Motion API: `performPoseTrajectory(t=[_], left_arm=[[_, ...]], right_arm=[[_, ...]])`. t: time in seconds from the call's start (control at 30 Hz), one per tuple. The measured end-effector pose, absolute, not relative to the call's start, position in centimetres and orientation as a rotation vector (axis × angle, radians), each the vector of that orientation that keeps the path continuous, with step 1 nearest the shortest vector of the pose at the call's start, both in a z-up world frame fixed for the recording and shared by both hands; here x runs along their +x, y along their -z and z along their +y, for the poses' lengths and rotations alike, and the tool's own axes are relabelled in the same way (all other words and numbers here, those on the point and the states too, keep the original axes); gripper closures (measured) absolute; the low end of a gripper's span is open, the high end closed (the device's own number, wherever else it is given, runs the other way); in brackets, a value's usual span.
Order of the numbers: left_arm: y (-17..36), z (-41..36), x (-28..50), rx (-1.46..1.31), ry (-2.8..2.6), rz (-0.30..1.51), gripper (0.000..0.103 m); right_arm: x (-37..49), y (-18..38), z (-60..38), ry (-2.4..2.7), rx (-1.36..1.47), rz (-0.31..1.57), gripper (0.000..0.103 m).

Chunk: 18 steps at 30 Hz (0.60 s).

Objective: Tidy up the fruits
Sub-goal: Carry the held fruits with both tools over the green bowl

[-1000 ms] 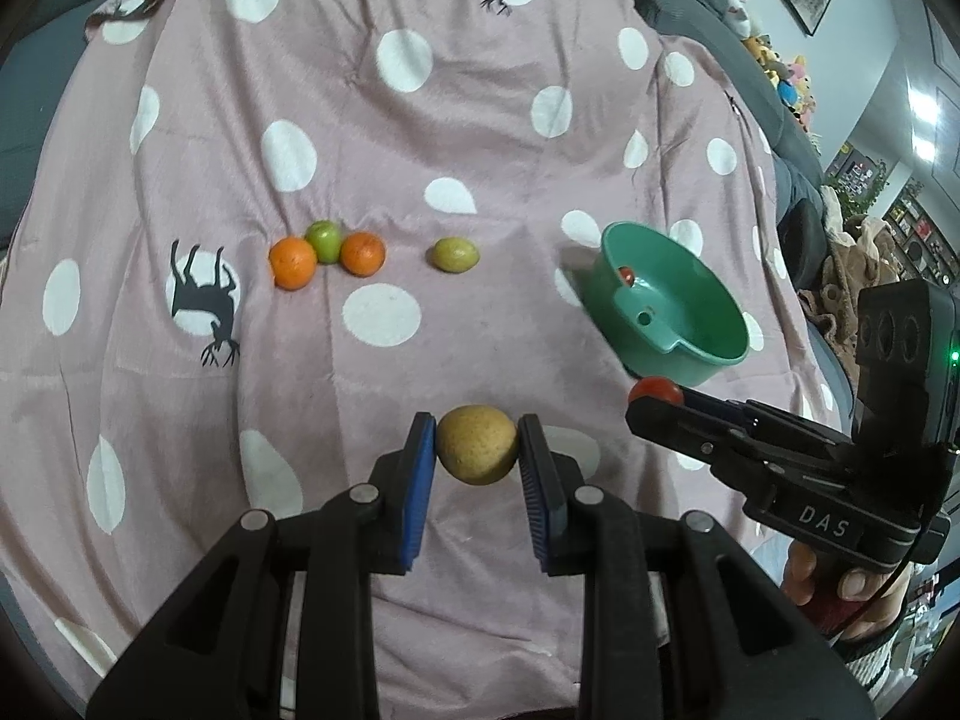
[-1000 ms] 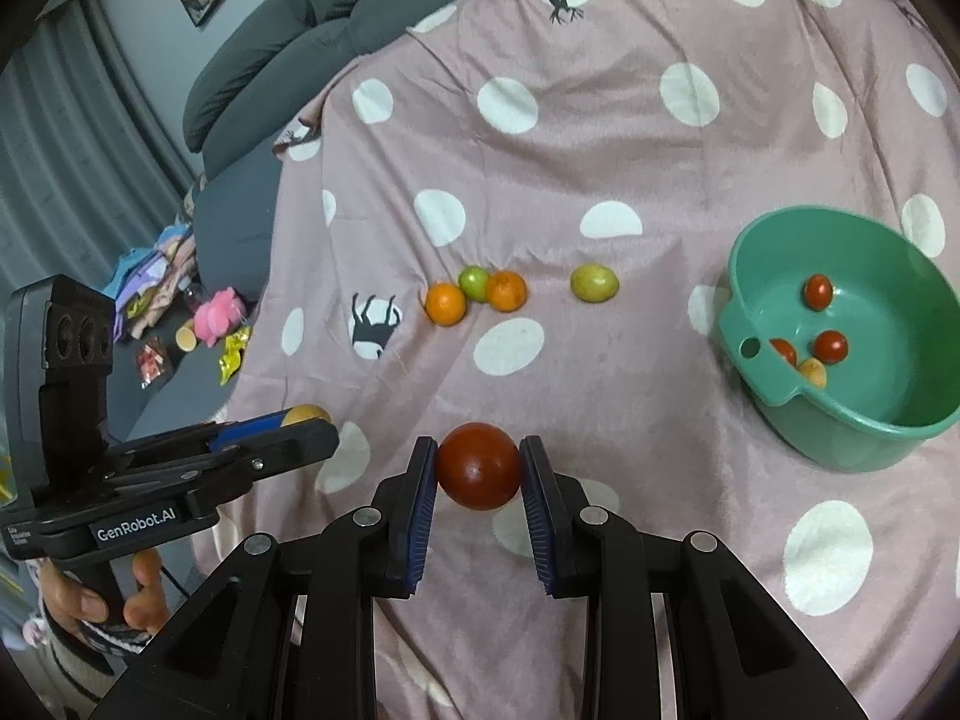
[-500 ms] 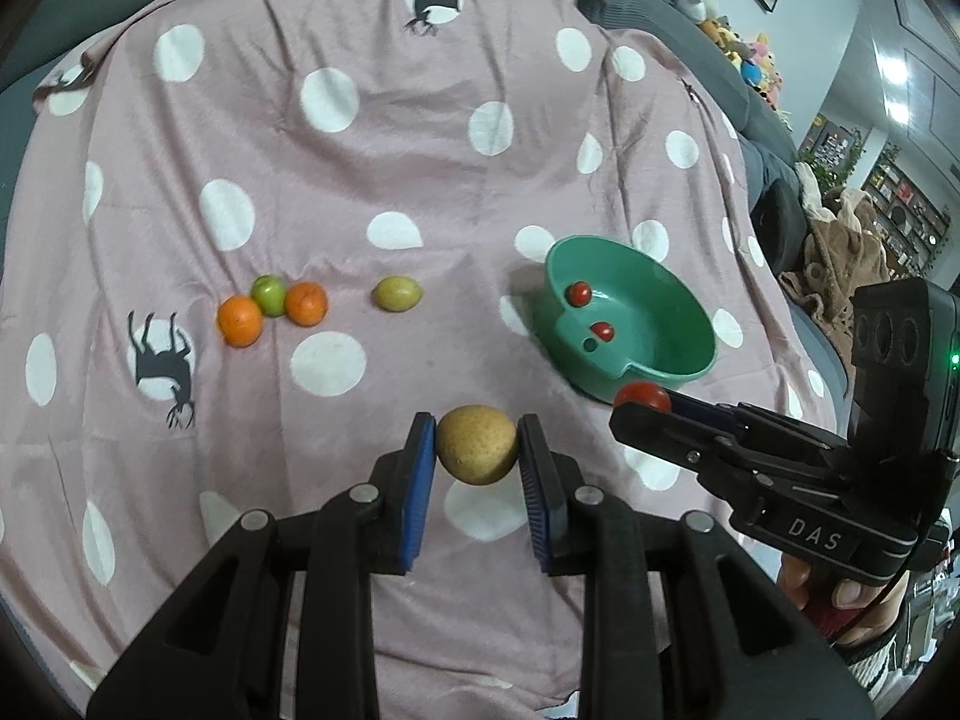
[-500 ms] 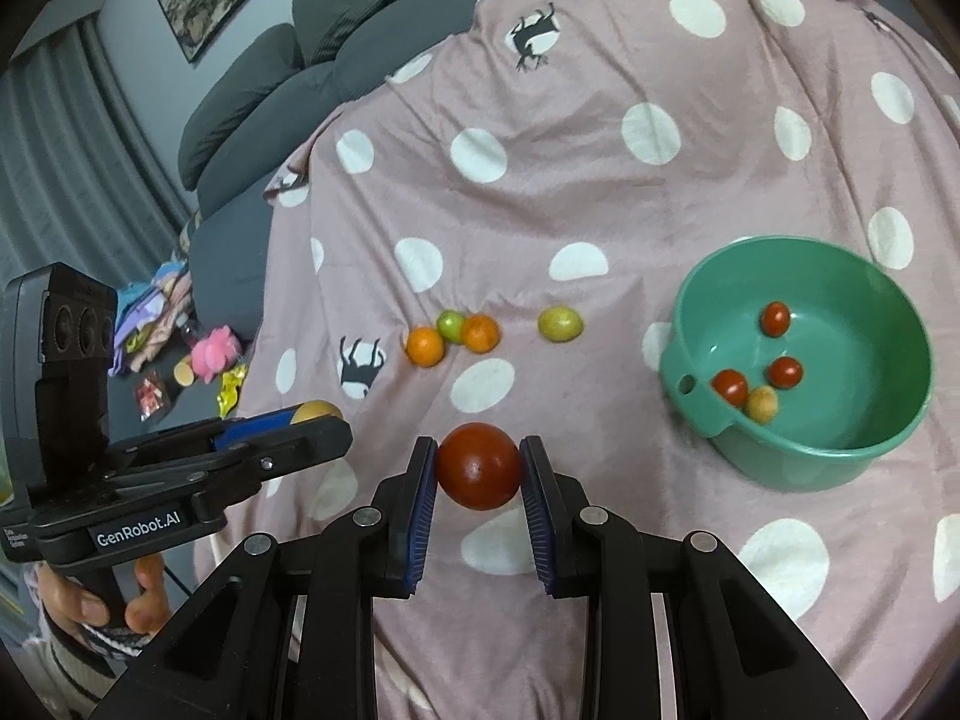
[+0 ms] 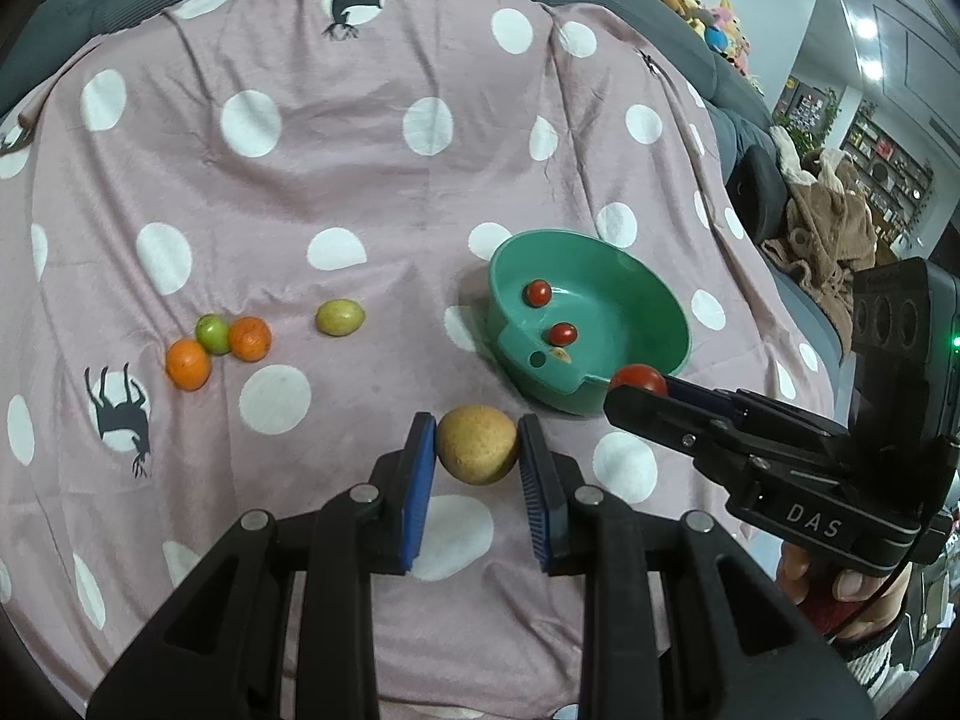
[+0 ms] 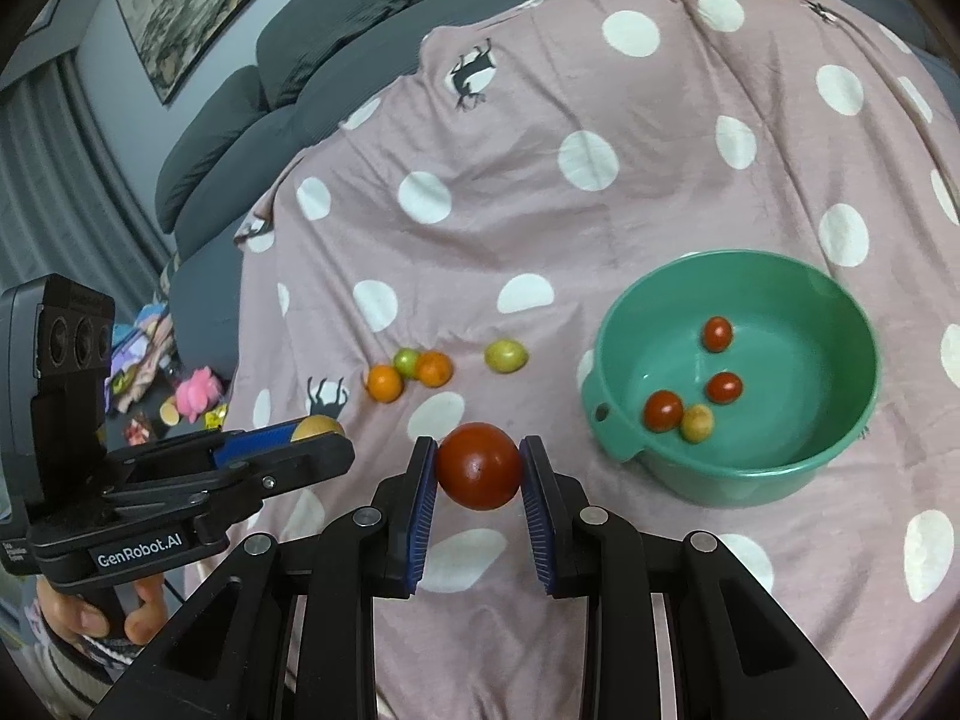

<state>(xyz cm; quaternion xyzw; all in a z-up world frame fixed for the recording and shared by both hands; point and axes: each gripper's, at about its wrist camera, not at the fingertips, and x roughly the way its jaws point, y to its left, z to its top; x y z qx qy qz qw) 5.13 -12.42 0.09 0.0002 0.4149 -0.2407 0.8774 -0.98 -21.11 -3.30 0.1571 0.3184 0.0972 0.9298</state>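
My left gripper (image 5: 477, 450) is shut on a tan round fruit (image 5: 476, 444), held above the pink dotted cloth. My right gripper (image 6: 478, 468) is shut on a dark red tomato (image 6: 478, 465); it also shows in the left wrist view (image 5: 639, 378) near the bowl's front rim. A green bowl (image 6: 840, 444) (image 5: 660, 312) holds small red tomatoes (image 6: 717, 333) and a yellow fruit (image 6: 696, 422). On the cloth lie two oranges (image 5: 188, 363) (image 5: 249, 338), a green fruit (image 5: 212, 333) and a yellow-green fruit (image 5: 339, 317).
The cloth (image 5: 360, 180) covers a grey sofa (image 6: 300, 60). Toys and clutter (image 6: 192, 396) lie on the floor to the left. A brown blanket (image 5: 822, 228) and shelves are at the right.
Both grippers have risen and pulled back with their fruit held; the bowl and loose fruits now appear farther away and lower in both views.
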Motion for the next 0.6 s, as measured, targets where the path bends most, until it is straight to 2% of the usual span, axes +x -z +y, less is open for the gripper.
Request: performPoseTrajectory(t=[0.6], left_arm=[[0.3,-19.1,7.8,0.085,0.589,0.874,0.076]], right_arm=[[-0.7,3.7,-26.2,-0.112,0.375,0.619,0.073]])
